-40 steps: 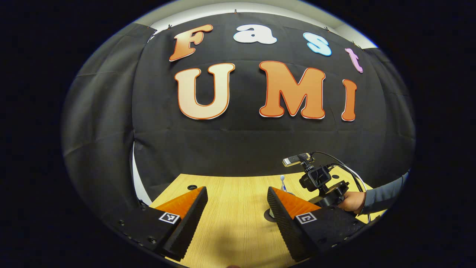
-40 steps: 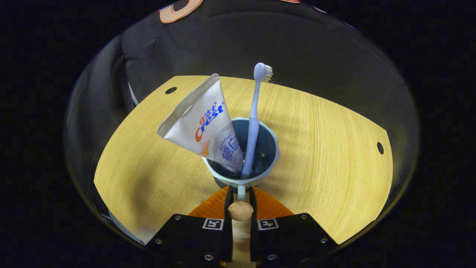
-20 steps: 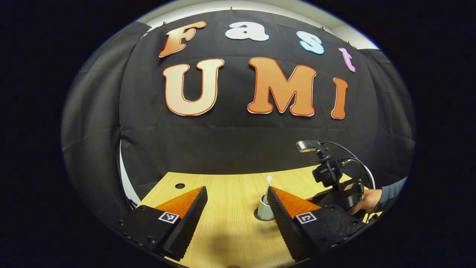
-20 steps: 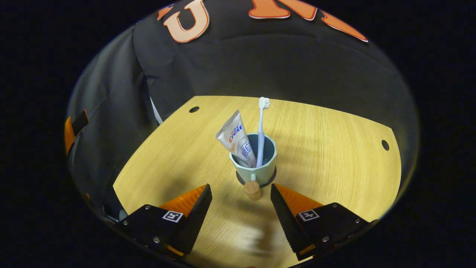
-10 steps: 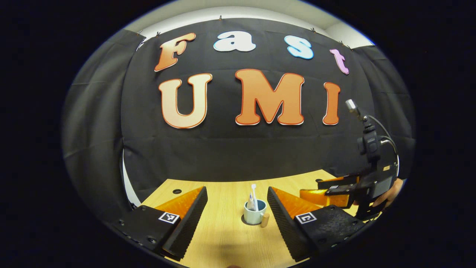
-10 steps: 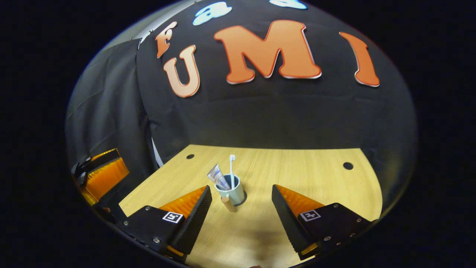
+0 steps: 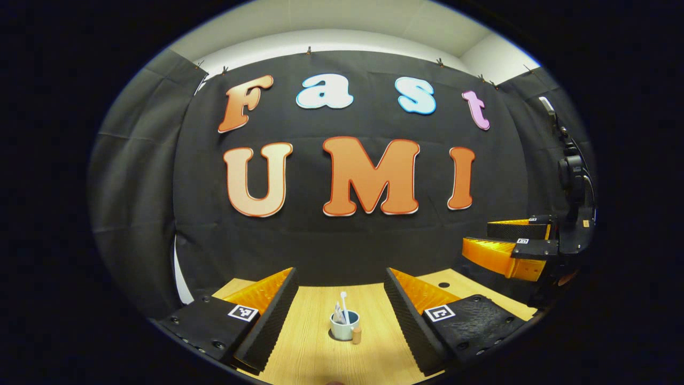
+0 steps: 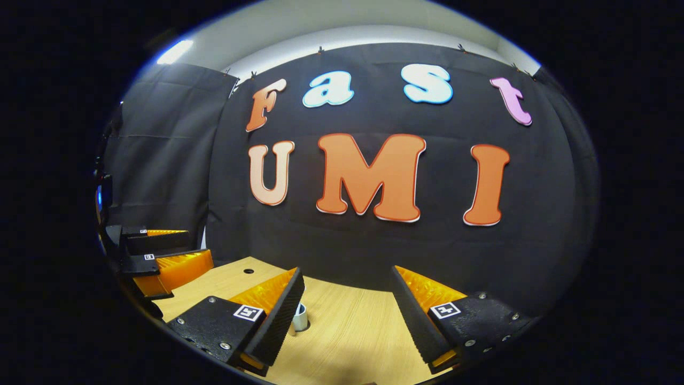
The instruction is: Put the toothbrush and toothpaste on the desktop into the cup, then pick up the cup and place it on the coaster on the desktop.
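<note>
Now the left hand-held gripper (image 7: 341, 286) hangs released above the worktop (image 7: 315, 353); between its fingers stands the cup (image 7: 340, 327) with toothbrush (image 7: 344, 306) and toothpaste (image 7: 337, 314) on the dark coaster (image 7: 332, 336). Rightward, the right hand-held gripper (image 8: 347, 286) is released too.

The cup (image 7: 340, 326) stood on the counter (image 7: 310, 347) — toothbrush (image 7: 344, 306) and toothpaste (image 7: 337, 313) in it. It sat between the left tool's (image 7: 340, 278) fingers, the right tool (image 7: 475, 238) off to the right.
</note>
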### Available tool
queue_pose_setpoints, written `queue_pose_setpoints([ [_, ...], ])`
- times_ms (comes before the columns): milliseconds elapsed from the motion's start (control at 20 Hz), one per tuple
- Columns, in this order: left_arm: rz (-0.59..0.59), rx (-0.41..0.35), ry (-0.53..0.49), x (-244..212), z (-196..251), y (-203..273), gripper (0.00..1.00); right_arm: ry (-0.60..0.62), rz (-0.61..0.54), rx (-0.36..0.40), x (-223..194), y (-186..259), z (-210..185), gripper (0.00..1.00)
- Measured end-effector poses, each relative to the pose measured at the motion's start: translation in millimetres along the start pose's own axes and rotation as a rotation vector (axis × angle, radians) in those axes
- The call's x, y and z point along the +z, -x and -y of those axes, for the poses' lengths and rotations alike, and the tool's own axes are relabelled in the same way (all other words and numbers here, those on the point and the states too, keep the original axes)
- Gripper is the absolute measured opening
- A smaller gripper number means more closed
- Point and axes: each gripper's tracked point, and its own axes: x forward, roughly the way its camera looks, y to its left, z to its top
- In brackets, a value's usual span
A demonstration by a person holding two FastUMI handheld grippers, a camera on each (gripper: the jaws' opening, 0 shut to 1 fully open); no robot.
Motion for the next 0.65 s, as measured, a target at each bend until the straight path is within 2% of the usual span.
queue_pose_setpoints([
  [150,0.093,0.004,-0.026,23,8,7,0.96,0.009,0.031,-0.030,9,12,10,0.98],
  [250,0.115,0.004,-0.046,27,11,7,0.95,0.004,0.047,-0.049,14,19,20,0.97],
  [450,0.079,0.048,-0.086,9,7,10,0.96,0.046,0.061,-0.093,15,29,29,0.98],
  [650,0.060,0.057,-0.081,-4,7,8,0.98,0.033,0.038,-0.093,1,46,32,0.98],
])
